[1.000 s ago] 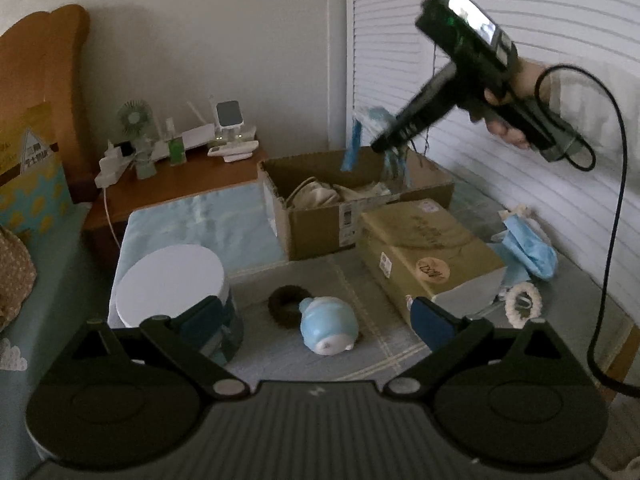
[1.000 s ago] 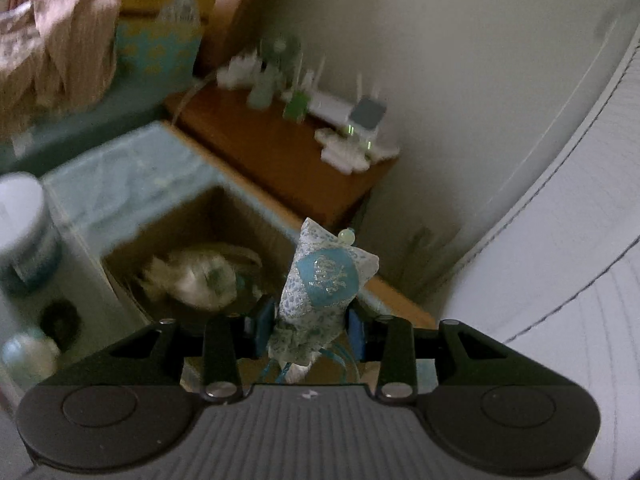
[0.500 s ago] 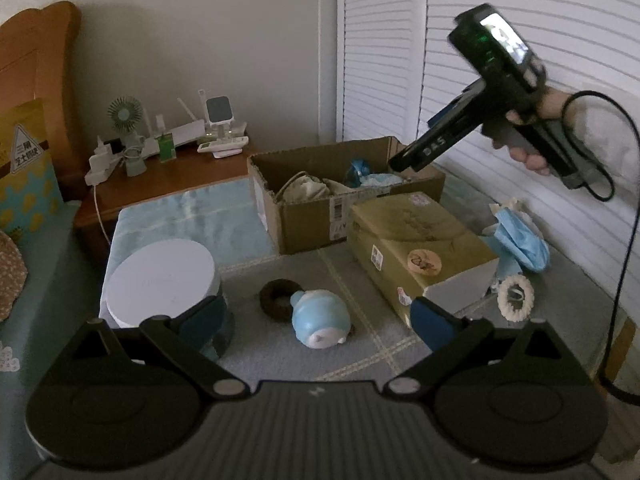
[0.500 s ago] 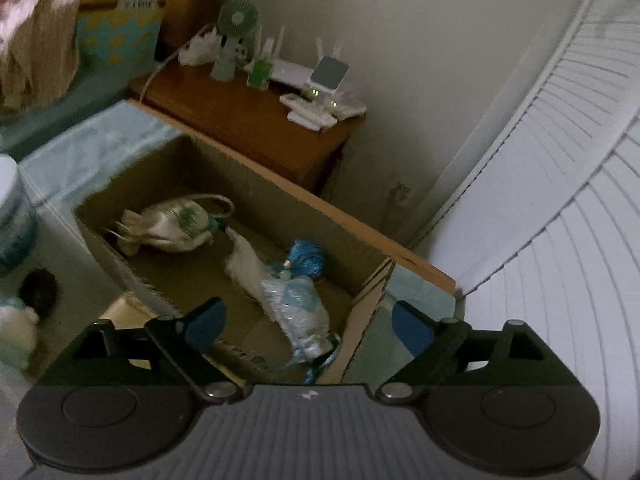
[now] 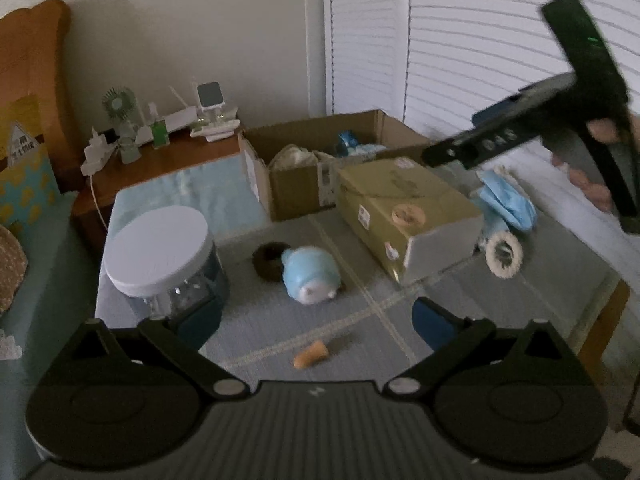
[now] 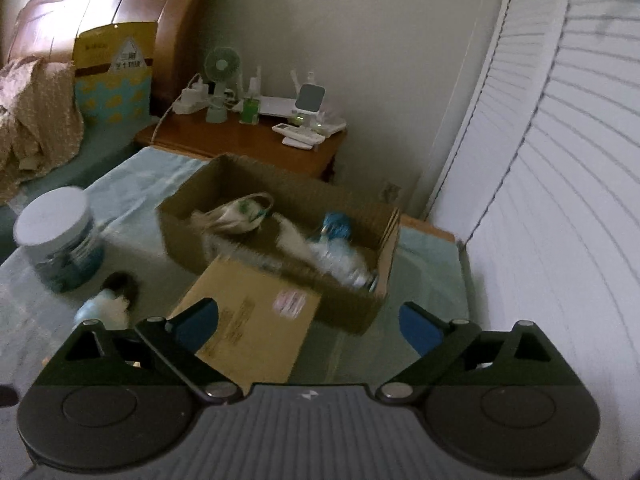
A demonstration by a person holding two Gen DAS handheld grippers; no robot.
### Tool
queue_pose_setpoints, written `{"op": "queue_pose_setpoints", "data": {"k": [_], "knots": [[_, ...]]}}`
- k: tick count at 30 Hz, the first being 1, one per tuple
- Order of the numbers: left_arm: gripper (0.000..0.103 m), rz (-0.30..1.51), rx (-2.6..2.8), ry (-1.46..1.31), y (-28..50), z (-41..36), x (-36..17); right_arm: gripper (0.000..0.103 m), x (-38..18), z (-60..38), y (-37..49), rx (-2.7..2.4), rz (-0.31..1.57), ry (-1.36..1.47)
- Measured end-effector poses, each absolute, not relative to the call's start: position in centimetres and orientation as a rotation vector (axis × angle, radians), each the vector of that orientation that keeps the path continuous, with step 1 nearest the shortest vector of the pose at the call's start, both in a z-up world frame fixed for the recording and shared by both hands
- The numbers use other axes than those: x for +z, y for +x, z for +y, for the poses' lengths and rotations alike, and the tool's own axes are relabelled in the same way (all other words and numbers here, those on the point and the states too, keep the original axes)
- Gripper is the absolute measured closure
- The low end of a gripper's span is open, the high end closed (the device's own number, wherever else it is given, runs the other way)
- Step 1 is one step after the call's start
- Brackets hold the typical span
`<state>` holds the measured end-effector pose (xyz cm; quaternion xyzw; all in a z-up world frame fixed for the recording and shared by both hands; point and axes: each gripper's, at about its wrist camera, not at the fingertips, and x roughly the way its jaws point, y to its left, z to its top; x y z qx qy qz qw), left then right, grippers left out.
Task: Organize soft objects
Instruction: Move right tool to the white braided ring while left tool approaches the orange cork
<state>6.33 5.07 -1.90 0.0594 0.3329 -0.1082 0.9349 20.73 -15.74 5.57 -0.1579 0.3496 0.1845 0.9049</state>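
An open cardboard box (image 5: pixel 296 188) (image 6: pixel 276 184) at the back of the table holds a cream pouch (image 6: pixel 236 216), a white soft piece and a pale blue sachet (image 6: pixel 340 256). A light blue plush toy (image 5: pixel 312 276), a dark brown scrunchie (image 5: pixel 268 260), a white fluffy ring (image 5: pixel 502 254), a blue cloth (image 5: pixel 508 204) and a small orange piece (image 5: pixel 310 355) lie on the grey mat. My left gripper (image 5: pixel 316 316) is open and empty above the mat's front. My right gripper (image 6: pixel 308 316) is open and empty, raised above the closed tan carton (image 6: pixel 248 328).
A white-lidded jar (image 5: pixel 160 256) stands at the left. The closed tan carton (image 5: pixel 404 208) lies in front of the open box. A wooden nightstand (image 6: pixel 244 140) with a fan and small devices is behind. White louvred doors (image 6: pixel 560 160) run along the right.
My right gripper opened and let the pale blue sachet fall into the open box, then drew back to the right and up. My left gripper tilted down a little, so the orange piece shows.
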Motion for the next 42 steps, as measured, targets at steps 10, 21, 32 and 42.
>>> {"op": "queue_pose_setpoints", "data": {"k": [10,21,32,42], "knots": [[0.001,0.728,-0.212,0.086,6.0,5.3,-4.1,0.003,3.0,-17.6,13.6,0.36,0.756,-0.263],[0.002,0.759,-0.181,0.112,6.0,4.8,-5.8,0.003,-0.9,-18.9,10.9,0.309,0.833,-0.218],[0.002,0.774,-0.183,0.094,6.0,4.9,-5.8,0.003,-1.3,-16.7,11.2,0.476,0.849,-0.197],[0.005,0.801,-0.174,0.052,6.8,4.7,-6.5,0.0,-2.6,-18.5,11.2,0.408,0.897,-0.23]]}}
